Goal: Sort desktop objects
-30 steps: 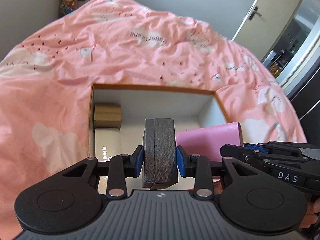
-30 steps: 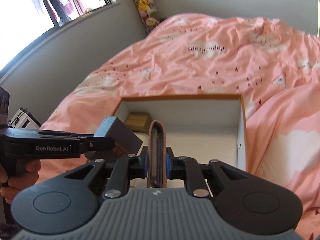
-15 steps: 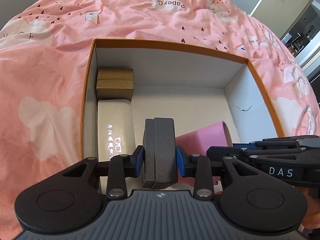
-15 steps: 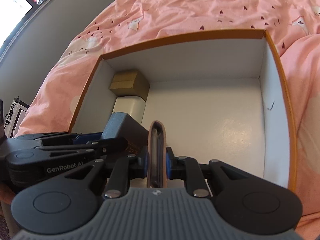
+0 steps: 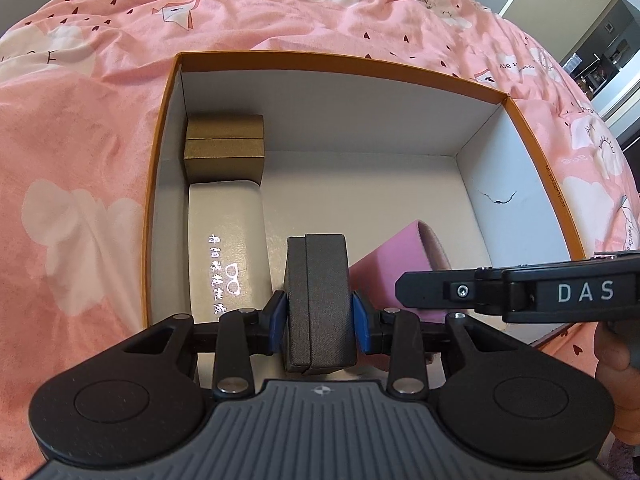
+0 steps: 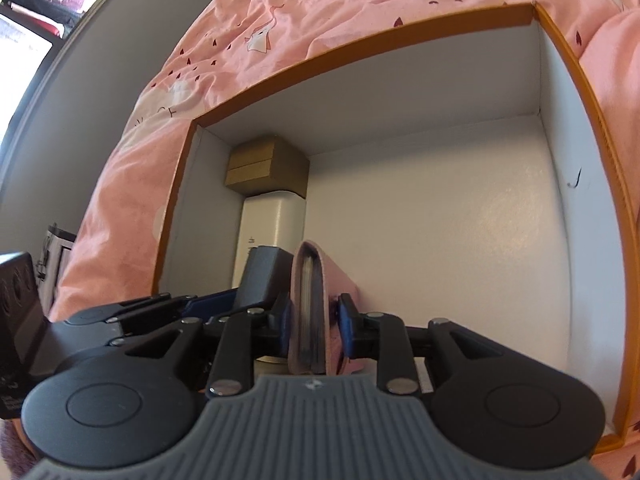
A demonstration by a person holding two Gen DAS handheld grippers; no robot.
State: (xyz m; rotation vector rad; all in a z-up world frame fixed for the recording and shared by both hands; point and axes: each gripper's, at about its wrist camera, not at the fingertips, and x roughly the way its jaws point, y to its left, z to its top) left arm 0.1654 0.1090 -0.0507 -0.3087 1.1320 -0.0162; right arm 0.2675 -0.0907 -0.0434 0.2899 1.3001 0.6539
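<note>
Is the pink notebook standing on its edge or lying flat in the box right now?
On edge. The pink notebook stands upright between the right gripper as its jaws open, its page edges facing the camera, inside the orange-rimmed box.

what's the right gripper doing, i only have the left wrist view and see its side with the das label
Observer: The right gripper is low inside the orange-rimmed box with the pink notebook on edge between its jaws, which are opening.
Operator: is any pad off the notebook yet
Observer: Yes, a slim gap shows between the right-hand blue pad and the cover.
Operator: room on that side of the box?
Observer: The white floor to the right of the notebook is bare up to the wall with the dark scuff.
Operator: and my grey case?
Observer: From the right wrist, the dark grey case sits just left of the notebook, in front of the white glasses case.
</note>
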